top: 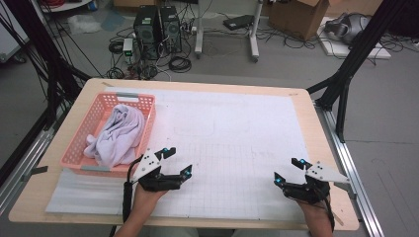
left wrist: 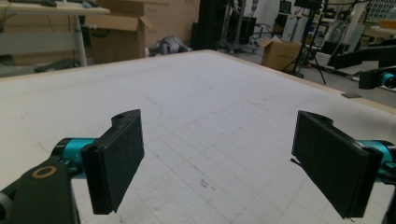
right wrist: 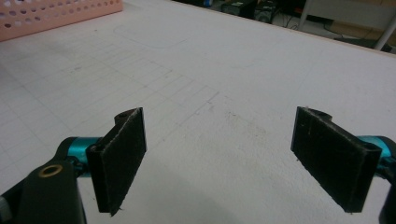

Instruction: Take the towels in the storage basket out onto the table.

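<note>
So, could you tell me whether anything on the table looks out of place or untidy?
Only mildly: the pale towel lies crumpled in the pink basket, unfolded. Both grippers, left and right, hover open over the white mat; nothing is spilled or damaged.

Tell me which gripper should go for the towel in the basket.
Left. The left gripper hovers open right beside the pink basket holding the towel; the right gripper, also open, is across the mat, well away from it.
</note>
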The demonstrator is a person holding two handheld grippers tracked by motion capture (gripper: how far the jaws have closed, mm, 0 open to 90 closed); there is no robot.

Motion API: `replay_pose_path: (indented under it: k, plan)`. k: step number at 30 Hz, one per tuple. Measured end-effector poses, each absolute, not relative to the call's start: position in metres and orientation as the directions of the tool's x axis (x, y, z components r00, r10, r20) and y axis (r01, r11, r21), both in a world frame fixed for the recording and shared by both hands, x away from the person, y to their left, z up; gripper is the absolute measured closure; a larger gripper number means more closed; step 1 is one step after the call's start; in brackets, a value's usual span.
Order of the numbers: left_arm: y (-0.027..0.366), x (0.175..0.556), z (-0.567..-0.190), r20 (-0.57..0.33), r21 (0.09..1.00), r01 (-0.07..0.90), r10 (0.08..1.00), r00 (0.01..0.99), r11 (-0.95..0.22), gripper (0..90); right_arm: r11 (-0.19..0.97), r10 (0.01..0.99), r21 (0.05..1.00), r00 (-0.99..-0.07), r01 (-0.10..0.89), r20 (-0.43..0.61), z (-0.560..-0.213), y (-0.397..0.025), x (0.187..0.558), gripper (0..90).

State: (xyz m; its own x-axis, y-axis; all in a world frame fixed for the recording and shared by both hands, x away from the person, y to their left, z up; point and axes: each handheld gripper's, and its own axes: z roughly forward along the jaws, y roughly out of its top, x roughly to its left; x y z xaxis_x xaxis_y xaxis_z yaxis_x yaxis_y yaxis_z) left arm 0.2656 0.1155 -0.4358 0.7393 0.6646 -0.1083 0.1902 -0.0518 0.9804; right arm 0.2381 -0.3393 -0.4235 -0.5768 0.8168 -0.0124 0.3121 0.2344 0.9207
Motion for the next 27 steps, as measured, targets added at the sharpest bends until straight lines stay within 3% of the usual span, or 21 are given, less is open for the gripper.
replay_pose_path:
  k: [10, 27]
  plan:
    - [0.117, 0.262, -0.435, -0.061, 0.987, 0.147, 0.678, 0.733, -0.071, 16.6, 0.244, 0.811, 0.916, -0.585, 0.318, -0.013, -0.425, -0.337, 0.244, 17.1]
    - [0.127, 0.257, -0.410, -0.078, 0.985, 0.163, 0.691, 0.719, -0.059, 16.6, 0.257, 0.806, 0.912, -0.592, 0.319, -0.019, -0.423, -0.331, 0.248, 17.1]
